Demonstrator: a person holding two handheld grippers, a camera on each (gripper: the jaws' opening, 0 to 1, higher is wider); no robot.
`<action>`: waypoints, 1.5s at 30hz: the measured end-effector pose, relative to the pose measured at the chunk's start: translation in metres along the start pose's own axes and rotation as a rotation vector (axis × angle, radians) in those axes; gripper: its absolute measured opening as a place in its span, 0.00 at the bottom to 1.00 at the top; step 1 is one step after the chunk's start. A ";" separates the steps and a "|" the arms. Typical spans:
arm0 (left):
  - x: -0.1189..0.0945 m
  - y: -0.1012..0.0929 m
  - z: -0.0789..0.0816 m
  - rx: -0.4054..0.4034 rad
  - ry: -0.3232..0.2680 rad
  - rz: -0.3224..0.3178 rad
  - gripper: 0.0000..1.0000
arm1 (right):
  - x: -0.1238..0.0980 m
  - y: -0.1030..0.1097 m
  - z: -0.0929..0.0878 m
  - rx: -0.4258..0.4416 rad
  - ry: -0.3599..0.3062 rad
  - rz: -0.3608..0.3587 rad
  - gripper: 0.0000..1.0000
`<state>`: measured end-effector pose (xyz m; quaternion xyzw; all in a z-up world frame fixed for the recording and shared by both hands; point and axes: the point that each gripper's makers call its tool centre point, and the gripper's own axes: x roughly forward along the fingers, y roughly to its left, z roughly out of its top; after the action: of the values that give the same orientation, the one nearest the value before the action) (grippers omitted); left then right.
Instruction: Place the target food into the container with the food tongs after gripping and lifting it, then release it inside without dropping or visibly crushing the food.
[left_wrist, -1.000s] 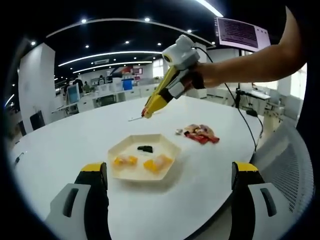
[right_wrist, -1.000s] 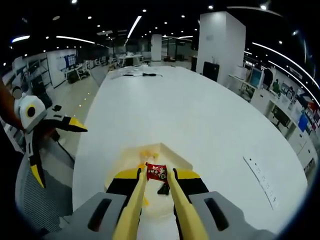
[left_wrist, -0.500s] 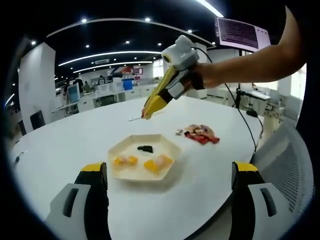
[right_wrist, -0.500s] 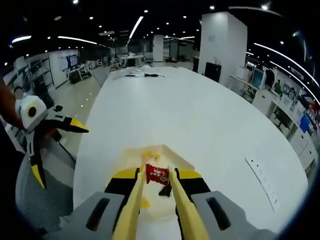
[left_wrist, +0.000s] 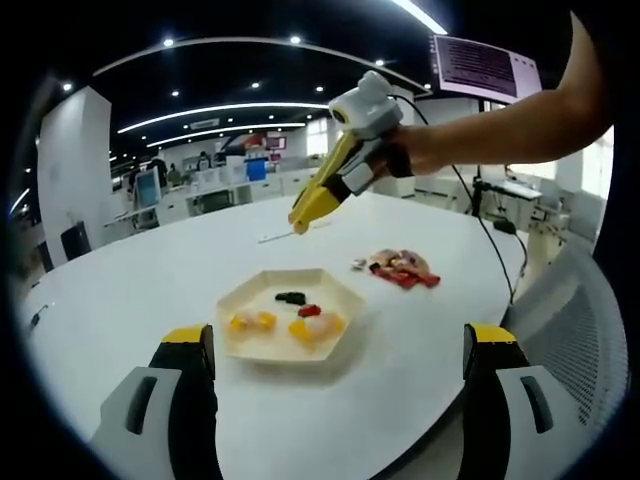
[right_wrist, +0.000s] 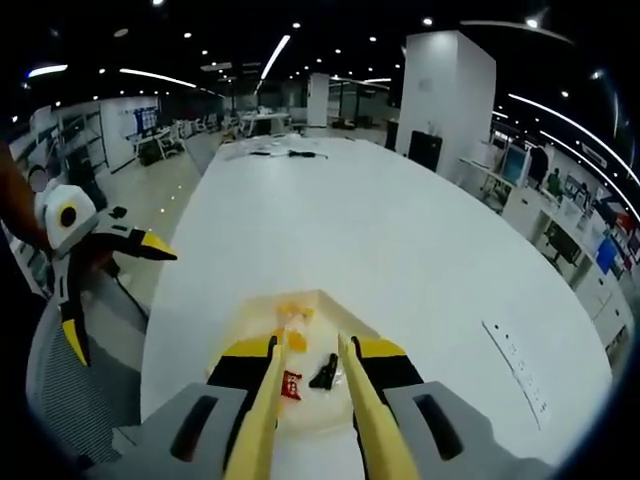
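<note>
A cream hexagonal container (left_wrist: 262, 348) rests on the white table (left_wrist: 150, 270). Inside lie a red wrapped candy (left_wrist: 310, 310), a black piece (left_wrist: 291, 297) and yellow-orange foods (left_wrist: 250, 321). Above and behind it a hand holds my right gripper (left_wrist: 298, 226) with yellow food tongs. From the right gripper view, my right gripper (right_wrist: 308, 345) stands open above the container (right_wrist: 330, 297), tongs bare, with the red candy (right_wrist: 291, 384) and black piece (right_wrist: 323, 372) below. My left gripper (left_wrist: 338, 340) is wide open near the table's edge, holding nothing, and the left gripper (right_wrist: 75, 260) also shows at the left.
A pile of wrapped snacks (left_wrist: 400, 268) lies on the table right of the container. A black cable (left_wrist: 490, 235) runs across the table's right edge. A grey mesh chair (left_wrist: 585, 330) stands close by. A white strip (right_wrist: 515, 355) lies on the table.
The red candy has left the right gripper's tongs and now lies in the container. The tongs have spread slightly and lifted a little. The left gripper has not moved.
</note>
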<state>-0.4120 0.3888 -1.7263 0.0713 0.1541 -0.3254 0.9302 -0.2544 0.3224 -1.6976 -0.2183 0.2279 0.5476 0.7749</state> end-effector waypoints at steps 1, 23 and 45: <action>0.000 0.000 0.000 0.001 0.001 0.001 0.99 | -0.001 -0.001 0.000 -0.002 -0.001 -0.003 0.28; 0.001 -0.001 -0.002 0.010 0.010 -0.005 0.99 | -0.034 -0.026 -0.019 -0.014 0.005 -0.041 0.29; 0.002 -0.004 -0.004 0.017 0.023 -0.011 0.99 | -0.077 -0.063 -0.059 0.025 0.033 -0.137 0.29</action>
<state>-0.4140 0.3855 -1.7308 0.0819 0.1624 -0.3310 0.9259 -0.2246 0.2111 -1.6935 -0.2327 0.2318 0.4869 0.8094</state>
